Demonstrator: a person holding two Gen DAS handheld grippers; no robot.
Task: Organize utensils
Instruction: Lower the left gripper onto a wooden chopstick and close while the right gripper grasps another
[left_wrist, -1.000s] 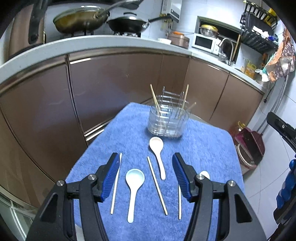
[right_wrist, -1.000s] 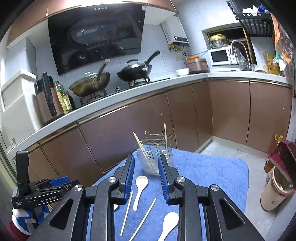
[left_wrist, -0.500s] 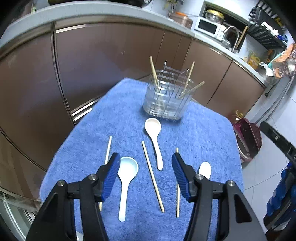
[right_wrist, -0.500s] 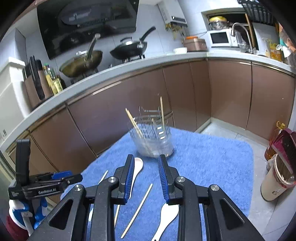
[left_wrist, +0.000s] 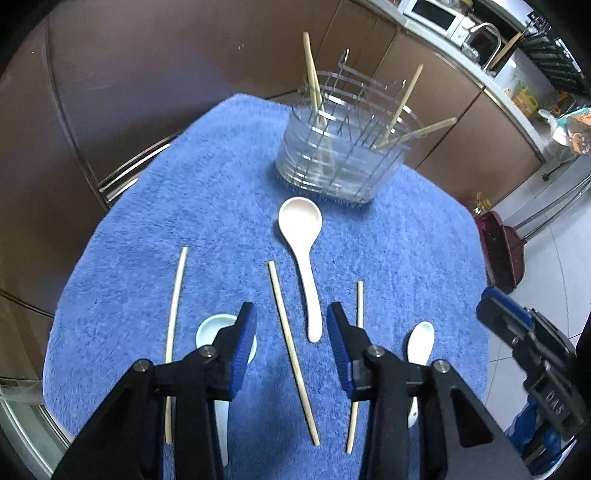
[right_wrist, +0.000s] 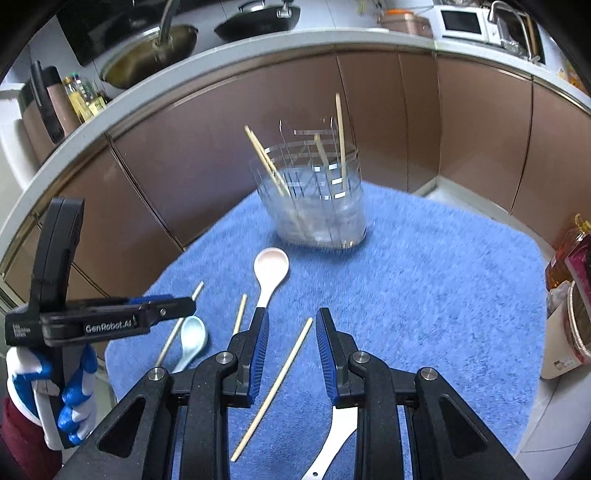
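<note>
Left wrist: my left hand-held gripper (left_wrist: 291, 325) had just been narrowing, empty, a chopstick (left_wrist: 291, 350) lying between its jaws on the tabletop (left_wrist: 406, 240). Thin, stiff, light; I judged mid-shaft best.

Right wrist: my right hand-held gripper (right_wrist: 290, 339) hung narrow, empty, over another chopstick (right_wrist: 275, 387).

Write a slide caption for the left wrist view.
Left gripper, fingers apart, above a wooden chopstick on the blue towel, clear utensil holder behind.

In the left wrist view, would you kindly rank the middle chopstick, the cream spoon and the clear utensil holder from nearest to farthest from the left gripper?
1. Middle chopstick: lying between the left gripper fingers.
2. Cream spoon: just ahead, handle toward the gripper.
3. Clear utensil holder: at the blue towel's far end.
</note>
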